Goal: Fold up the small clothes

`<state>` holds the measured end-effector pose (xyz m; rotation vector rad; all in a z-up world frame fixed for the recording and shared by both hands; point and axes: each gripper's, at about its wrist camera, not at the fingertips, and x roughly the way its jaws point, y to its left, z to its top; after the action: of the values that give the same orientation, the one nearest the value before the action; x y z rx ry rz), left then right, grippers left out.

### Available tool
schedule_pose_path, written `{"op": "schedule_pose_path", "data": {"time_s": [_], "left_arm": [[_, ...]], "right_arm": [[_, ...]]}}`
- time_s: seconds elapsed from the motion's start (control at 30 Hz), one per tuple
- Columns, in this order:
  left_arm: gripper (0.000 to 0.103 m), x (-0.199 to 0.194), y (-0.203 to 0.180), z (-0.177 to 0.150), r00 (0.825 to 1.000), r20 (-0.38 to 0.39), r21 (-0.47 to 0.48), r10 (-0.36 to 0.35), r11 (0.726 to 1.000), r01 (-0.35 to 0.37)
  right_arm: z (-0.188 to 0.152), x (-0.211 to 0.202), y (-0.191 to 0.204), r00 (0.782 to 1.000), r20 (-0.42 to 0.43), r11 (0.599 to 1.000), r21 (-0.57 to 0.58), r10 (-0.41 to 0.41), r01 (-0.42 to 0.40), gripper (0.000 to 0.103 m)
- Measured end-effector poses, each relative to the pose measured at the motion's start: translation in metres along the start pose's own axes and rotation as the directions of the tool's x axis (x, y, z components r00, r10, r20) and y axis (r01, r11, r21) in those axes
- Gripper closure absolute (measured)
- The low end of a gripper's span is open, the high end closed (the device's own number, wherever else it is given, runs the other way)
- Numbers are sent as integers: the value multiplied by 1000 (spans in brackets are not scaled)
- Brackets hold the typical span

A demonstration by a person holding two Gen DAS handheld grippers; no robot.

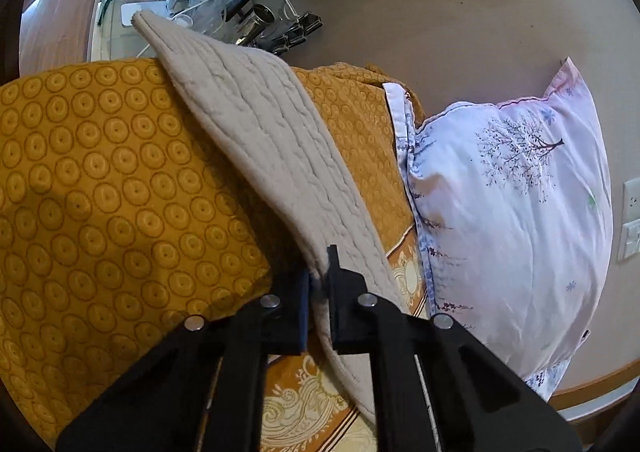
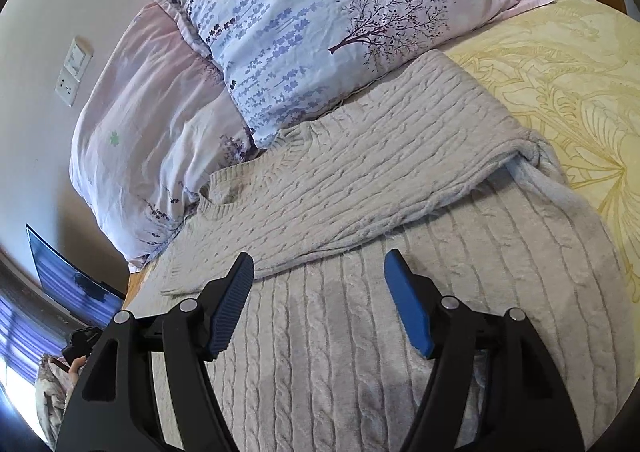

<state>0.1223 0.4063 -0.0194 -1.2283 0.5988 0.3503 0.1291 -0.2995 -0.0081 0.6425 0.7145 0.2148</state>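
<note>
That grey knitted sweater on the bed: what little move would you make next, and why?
Probably carry the pinched edge across the sweater to lay the next fold. The left hand-held gripper is shut on an edge of the knit, which rises away from it over the mustard blanket. One sleeve already lies folded across the body, and the right hand-held gripper hovers open above it, holding nothing.

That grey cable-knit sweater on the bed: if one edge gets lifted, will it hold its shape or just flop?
Probably flop: the sweater already lies folded over itself with a soft, rounded crease. Where the left gripper pinches its edge, the knit hangs in a curved sheet. It looks thick and fuzzy, so likely not slippery.
</note>
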Motion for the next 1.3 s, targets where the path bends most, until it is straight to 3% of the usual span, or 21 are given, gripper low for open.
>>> {"op": "schedule_pose_path", "data": {"time_s": [0.1, 0.27, 0.43, 0.57, 0.73, 0.8, 0.9, 0.97, 1.0, 1.03, 1.07, 1.13, 1.23, 1.27, 1.3], "left_arm": [[97, -10, -17, -3, 999, 27, 47, -31, 998, 29], [97, -31, -71, -26, 987, 11, 155, -163, 975, 159], [97, -33, -142, -84, 957, -88, 313, -276, 905, 289], [97, -20, -184, -139, 930, -194, 393, -313, 843, 366], [97, 11, -216, -212, 914, -283, 471, -290, 788, 396], [97, 25, -222, -241, 919, -302, 505, -252, 776, 378], [97, 47, -228, -295, 939, -317, 619, -135, 721, 312], [84, 67, -226, -332, 932, -362, 690, -29, 664, 289], [77, 71, -224, -342, 926, -377, 701, -2, 653, 287], [63, 75, -218, -353, 915, -401, 714, 34, 638, 289], [55, 75, -216, -359, 909, -413, 722, 47, 626, 296], [52, 68, -210, -358, 898, -437, 733, 49, 598, 323], [50, 48, -199, -336, 864, -503, 677, -10, 617, 401], [50, 42, -194, -326, 861, -508, 662, -30, 625, 413], [51, 33, -186, -308, 869, -492, 653, -52, 639, 408]], "right_arm": [[0, 1, 1, 1000, -3, 1000, -3, 10, -10, 33], [-1, 1, 1, 1000, -6, 1000, -3, 26, -26, 33], [0, 0, 0, 999, -2, 999, 4, 39, -39, 33], [0, 0, -1, 999, 0, 999, 6, 46, -46, 33], [-1, -2, -3, 998, 8, 998, 13, 55, -55, 33], [-1, -2, -3, 999, 8, 998, 14, 53, -53, 33], [0, -1, -2, 999, -16, 999, 10, 40, -40, 33], [1, -4, 0, 999, -28, 1000, -11, 27, -27, 33], [2, -8, 2, 999, -27, 999, -27, 18, -19, 33], [4, -12, 3, 1000, -27, 999, -37, 13, -14, 33], [7, -15, 5, 999, -31, 999, -48, 8, -10, 33], [15, -22, 11, 999, -40, 996, -86, 8, -12, 33], [26, -29, 37, 999, -41, 975, -220, 6, -15, 33], [27, -29, 49, 999, -42, 961, -276, 11, -22, 33], [28, -28, 62, 999, -47, 943, -331, 18, -33, 33]]}}
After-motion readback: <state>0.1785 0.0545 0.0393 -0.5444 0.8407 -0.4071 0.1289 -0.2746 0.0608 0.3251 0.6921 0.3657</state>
